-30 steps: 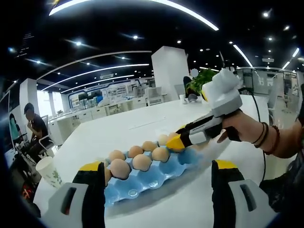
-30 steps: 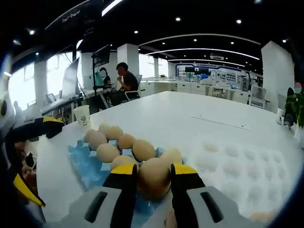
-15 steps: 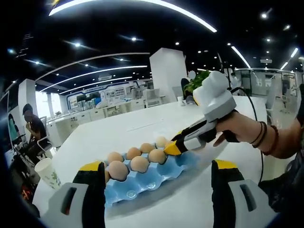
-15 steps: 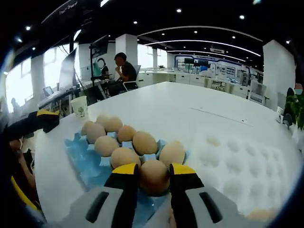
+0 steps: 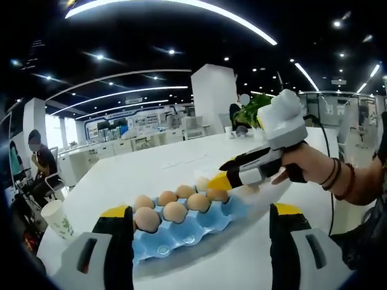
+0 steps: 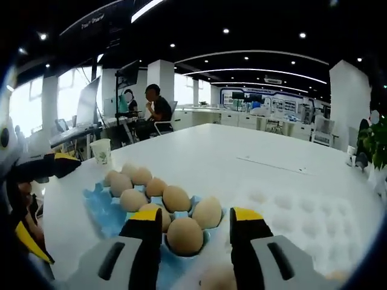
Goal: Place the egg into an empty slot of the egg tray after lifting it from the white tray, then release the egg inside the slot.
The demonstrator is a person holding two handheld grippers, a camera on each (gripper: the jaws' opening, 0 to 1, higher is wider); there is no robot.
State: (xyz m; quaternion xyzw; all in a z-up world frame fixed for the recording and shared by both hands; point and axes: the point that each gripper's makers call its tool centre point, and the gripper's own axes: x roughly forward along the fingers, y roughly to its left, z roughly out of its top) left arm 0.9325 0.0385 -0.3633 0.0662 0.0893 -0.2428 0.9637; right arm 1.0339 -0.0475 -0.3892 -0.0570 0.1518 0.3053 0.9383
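The blue egg tray [image 5: 181, 232] [image 6: 100, 202] lies on the white table and holds several brown eggs. The nearest egg [image 6: 184, 235] [image 5: 218, 194] sits in a slot at the tray's end. My right gripper [image 6: 196, 219] is open, its jaws standing apart on either side of that egg without touching it. In the left gripper view, the right gripper [image 5: 220, 180] hovers over the tray's far right end, held by a hand. My left gripper [image 5: 202, 212] is open wide in front of the tray with nothing in it. The white tray [image 6: 302, 211] lies to the right of the egg tray.
A paper cup [image 5: 60, 220] [image 6: 101, 151] stands near the table edge beyond the tray. A blurred egg [image 6: 216, 278] lies low between the right jaws. A potted plant [image 5: 254, 106] stands at the table's far end. A person [image 6: 154, 109] sits at a desk behind.
My right gripper has opened and let go of the egg, which now rests in the blue tray's end slot; the gripper has drawn up a little. The left gripper stays open.
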